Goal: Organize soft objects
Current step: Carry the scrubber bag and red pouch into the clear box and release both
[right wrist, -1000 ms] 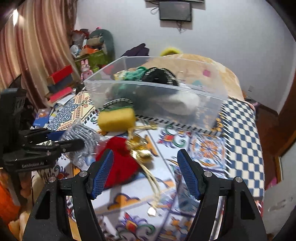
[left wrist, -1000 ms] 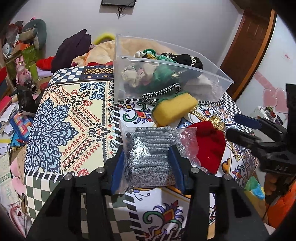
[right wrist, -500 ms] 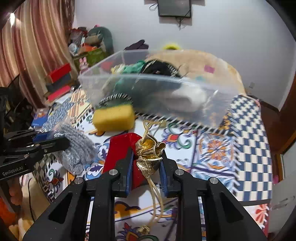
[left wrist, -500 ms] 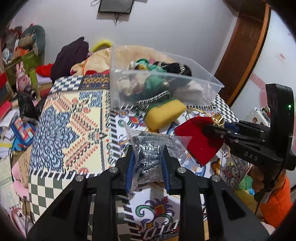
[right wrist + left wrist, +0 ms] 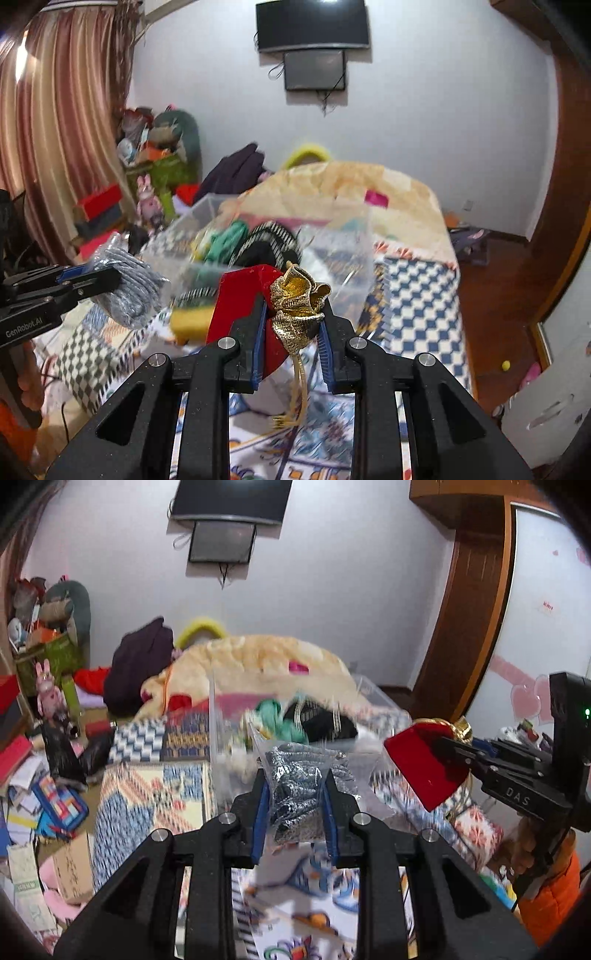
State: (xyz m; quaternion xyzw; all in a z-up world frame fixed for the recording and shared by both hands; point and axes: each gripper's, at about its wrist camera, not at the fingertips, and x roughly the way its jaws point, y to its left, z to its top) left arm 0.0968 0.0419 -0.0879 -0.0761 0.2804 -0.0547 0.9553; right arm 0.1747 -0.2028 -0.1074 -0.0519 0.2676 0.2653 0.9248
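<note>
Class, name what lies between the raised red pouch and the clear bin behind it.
In the right wrist view, a yellow sponge lies on the patterned cloth between red pouch and clear bin.

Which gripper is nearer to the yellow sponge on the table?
Right. The right gripper, holding the red pouch, hangs just beside the yellow sponge; the left gripper, holding the grey bag, is farther off.

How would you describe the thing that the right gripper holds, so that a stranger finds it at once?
Look at the clear plastic bin on the patterned table. Just in front of it, the right gripper is shut on a red pouch, pinched at its neck. Its gathered gold top with a dangling gold cord sets it apart from the grey knit bundle in a clear bag held by the left gripper.
</note>
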